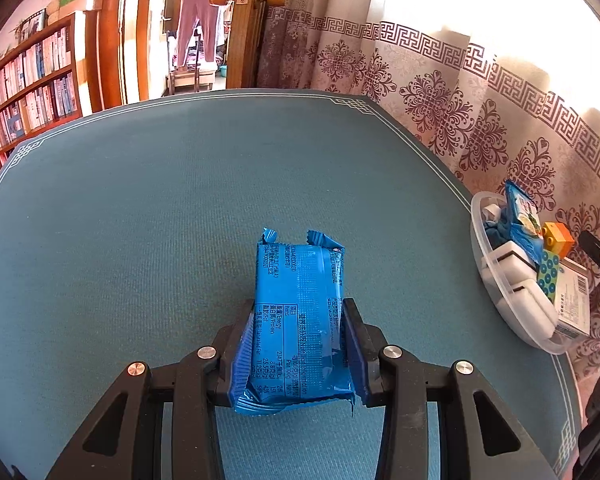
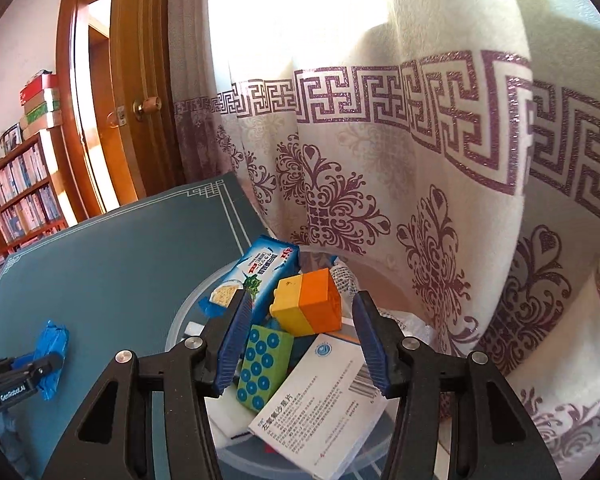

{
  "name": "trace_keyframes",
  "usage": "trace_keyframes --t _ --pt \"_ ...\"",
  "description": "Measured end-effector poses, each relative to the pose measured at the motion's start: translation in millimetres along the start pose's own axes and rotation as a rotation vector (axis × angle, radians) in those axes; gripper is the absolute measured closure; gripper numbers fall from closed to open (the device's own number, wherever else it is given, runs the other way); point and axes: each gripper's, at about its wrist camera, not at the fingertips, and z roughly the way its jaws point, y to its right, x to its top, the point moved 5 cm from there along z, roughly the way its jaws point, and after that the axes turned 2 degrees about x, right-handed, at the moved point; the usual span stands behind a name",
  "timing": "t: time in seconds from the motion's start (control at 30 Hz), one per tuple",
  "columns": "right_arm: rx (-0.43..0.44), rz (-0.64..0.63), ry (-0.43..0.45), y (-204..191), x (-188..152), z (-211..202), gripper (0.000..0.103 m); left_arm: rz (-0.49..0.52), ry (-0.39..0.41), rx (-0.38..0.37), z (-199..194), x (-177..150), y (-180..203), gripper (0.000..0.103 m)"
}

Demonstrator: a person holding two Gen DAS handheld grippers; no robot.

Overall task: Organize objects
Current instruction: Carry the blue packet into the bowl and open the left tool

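Observation:
A blue snack packet sits between the pads of my left gripper, which is shut on it just above the teal table mat. My right gripper hovers over a clear plastic bowl at the mat's right edge. Its jaws stand open on either side of an orange and yellow block, and the pads do not touch it. Under the block lie a blue biscuit packet, a green block with blue dots and a white medicine box. In the right wrist view, the left gripper shows at lower left.
A patterned curtain hangs right behind the bowl and along the table's right side. Beyond the table's far edge stand a wooden door and a bookshelf. White plastic pieces also lie in the bowl.

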Motion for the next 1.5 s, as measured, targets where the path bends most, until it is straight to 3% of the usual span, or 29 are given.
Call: trace_keyframes --t 0.27,0.67,1.17,1.5 --pt "0.014 -0.039 0.014 -5 -35 -44 0.049 0.056 0.0 -0.077 -7 -6 32 0.06" --pt "0.066 0.017 -0.11 -1 -110 -59 0.049 0.106 -0.012 -0.237 -19 -6 91 0.06" --pt "0.159 0.083 -0.16 14 -130 -41 0.049 0.188 0.043 -0.406 -18 40 192 0.06" --pt "0.205 0.102 -0.17 20 -132 -37 0.049 0.192 -0.015 -0.418 20 34 222 0.06"
